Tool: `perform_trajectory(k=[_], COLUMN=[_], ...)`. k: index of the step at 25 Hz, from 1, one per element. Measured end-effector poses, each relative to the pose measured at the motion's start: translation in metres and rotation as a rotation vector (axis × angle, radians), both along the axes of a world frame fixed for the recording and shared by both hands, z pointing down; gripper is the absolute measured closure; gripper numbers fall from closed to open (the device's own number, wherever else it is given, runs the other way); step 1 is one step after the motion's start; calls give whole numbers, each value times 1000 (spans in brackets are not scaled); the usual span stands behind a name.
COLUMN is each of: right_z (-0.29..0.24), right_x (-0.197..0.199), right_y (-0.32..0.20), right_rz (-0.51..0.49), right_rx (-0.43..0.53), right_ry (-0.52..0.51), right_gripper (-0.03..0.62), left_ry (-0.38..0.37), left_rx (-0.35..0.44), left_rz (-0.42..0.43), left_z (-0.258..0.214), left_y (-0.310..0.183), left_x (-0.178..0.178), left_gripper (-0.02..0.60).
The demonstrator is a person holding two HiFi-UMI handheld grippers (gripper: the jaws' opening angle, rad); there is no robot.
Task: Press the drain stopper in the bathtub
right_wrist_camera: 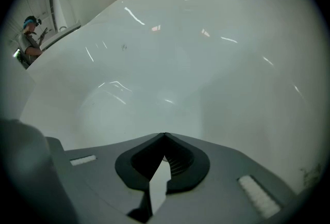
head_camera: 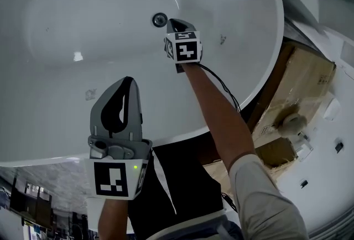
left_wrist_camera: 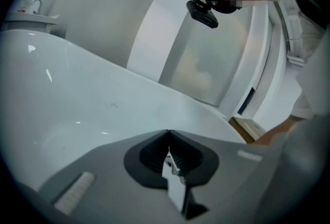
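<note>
Big glossy white bathtub [head_camera: 66, 1]. The left claw [head_camera: 128, 81] hangs above the near rim, pinched closed with nothing in it. The right claw [head_camera: 172, 23] is closed and empty too, tip just beside the drain stopper [head_camera: 159, 19] down on the tub floor toward the far side. Risk imo: an off-centre push skids off onto the enamel. The stopper's round and faces up, so no real long axis.

Bathtub [head_camera: 249, 67] cut off at left edge, right gripper [head_camera: 173, 23] mostly behind its marker cube [head_camera: 183, 48], distant person [right_wrist_camera: 30, 37] tiny
</note>
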State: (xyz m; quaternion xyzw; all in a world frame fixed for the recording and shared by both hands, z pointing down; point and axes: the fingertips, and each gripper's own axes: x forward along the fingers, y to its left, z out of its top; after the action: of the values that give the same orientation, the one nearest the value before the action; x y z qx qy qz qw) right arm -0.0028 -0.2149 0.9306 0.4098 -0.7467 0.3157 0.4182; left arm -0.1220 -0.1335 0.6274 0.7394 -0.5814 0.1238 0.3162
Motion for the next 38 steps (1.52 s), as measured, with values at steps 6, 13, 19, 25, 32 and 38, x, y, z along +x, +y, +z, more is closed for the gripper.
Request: perform_trajectory(k=[6, 13, 19, 25, 32, 38], right_z=[-42, -95, -145, -196, -256, -307], right_x=[0, 9, 16, 23, 33, 43], right_y=[5, 16, 16, 23, 27, 29], right_rz=[5, -50, -50, -59, -51, -26], right_rx=[34, 70, 127, 167, 226, 250], right_ry=[-39, -35, -64, -112, -150, -177], right_gripper=[597, 597, 597, 597, 597, 597], left_ry=[-3, -16, -22, -24, -32, -38], left_rx=[12, 33, 66, 91, 106, 118], left_rz=[-17, -13, 24, 52, 37, 46], left_z=[-27, -69, -106, -143, -181, -218], left_y=[5, 12, 15, 17, 21, 23], left_x=[-4, 0, 16, 36, 37, 45], left_gripper=[581, 581, 581, 581, 581, 581])
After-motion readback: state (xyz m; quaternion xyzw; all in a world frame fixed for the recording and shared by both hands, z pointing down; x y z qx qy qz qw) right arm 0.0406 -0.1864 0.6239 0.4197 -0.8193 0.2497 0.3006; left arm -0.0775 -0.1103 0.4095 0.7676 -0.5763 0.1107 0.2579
